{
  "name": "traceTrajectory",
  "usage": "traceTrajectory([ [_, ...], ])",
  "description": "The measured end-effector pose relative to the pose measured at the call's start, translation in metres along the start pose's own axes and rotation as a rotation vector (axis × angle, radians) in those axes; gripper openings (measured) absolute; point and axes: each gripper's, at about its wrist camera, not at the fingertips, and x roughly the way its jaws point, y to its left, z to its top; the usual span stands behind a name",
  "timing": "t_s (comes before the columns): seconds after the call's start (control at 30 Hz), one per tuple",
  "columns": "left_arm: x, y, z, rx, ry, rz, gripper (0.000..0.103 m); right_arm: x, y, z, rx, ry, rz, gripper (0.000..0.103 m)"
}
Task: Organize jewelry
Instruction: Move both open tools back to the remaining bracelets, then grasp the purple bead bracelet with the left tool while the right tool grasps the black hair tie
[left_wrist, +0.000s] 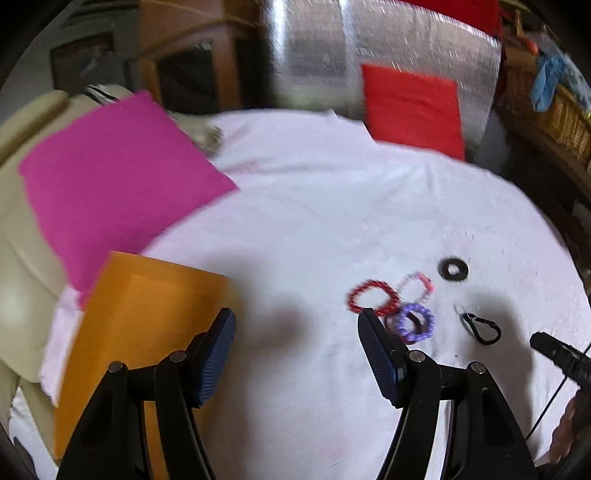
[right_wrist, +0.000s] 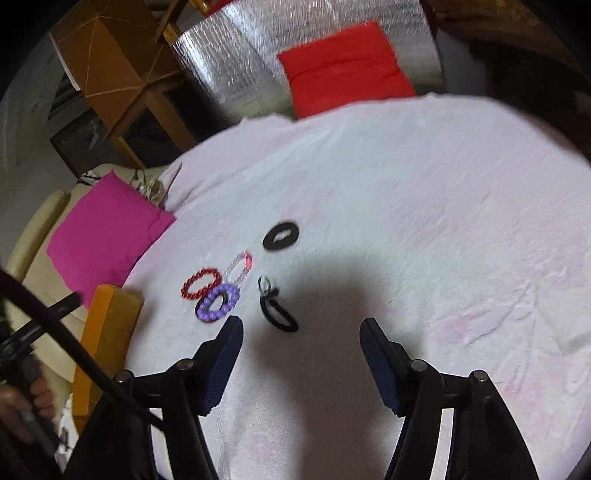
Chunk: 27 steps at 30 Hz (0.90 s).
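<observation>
Five pieces: a red bead bracelet (right_wrist: 201, 283), a clear-and-pink bracelet (right_wrist: 241, 266), a purple bead bracelet (right_wrist: 218, 302), a black ring (right_wrist: 280, 235) and a black clip-like loop (right_wrist: 275, 308) lie on the white cloth (right_wrist: 406, 221), near one another.
Cluster: the three bead bracelets touch or overlap; the black ring sits apart beyond them; the black loop lies just beside the purple one.
Orange box (left_wrist: 147, 314): at the cloth's left edge, next to a pink sheet (left_wrist: 110, 177); probably the place for the jewelry, though its inside is not visible.
Left gripper (left_wrist: 297, 354): jaws spread wide, nothing between them, hovering between the box and the bracelets.
Right gripper (right_wrist: 301, 360): jaws likewise apart and empty, above the cloth, just short of the black loop.
Risk, tangling: closing on one bracelet may drag its overlapping neighbours along, since the beads interlock.
Risk, thin items: the black loop lies flat on soft cloth; the pads could pinch fabric with it or slip off.
Risk, blur: both views are smeared, so aim may be off and a finger could scatter the cluster.
</observation>
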Motion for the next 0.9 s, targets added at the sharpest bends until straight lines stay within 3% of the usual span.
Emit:
traceTrajectory([
  [0.27,0.059,-0.059,-0.029,0.059,0.076,-0.122,0.068,0.033,0.004,0.003,-0.079,0.058,-0.004,0.067],
  [0.33,0.068,-0.064,-0.03,0.059,0.096,-0.149,0.056,0.041,0.003,0.004,-0.091,0.069,-0.004,0.065],
  [0.47,0.08,-0.073,-0.024,0.069,0.105,-0.198,0.051,0.058,0.006,0.008,-0.119,0.085,0.005,0.062],
  [0.63,0.091,-0.081,-0.019,0.098,0.129,-0.266,0.019,0.076,0.017,0.008,-0.148,0.107,0.006,0.043],
  [0.7,0.093,-0.084,-0.02,0.108,0.137,-0.3,0.009,0.079,0.019,0.008,-0.156,0.103,-0.023,0.026],
  [0.77,0.093,-0.086,-0.022,0.124,0.138,-0.339,0.009,0.077,0.017,0.007,-0.139,0.098,-0.035,0.017],
  [0.9,0.086,-0.088,-0.026,0.137,0.15,-0.464,0.005,0.069,0.005,0.01,-0.067,0.089,-0.032,0.017],
])
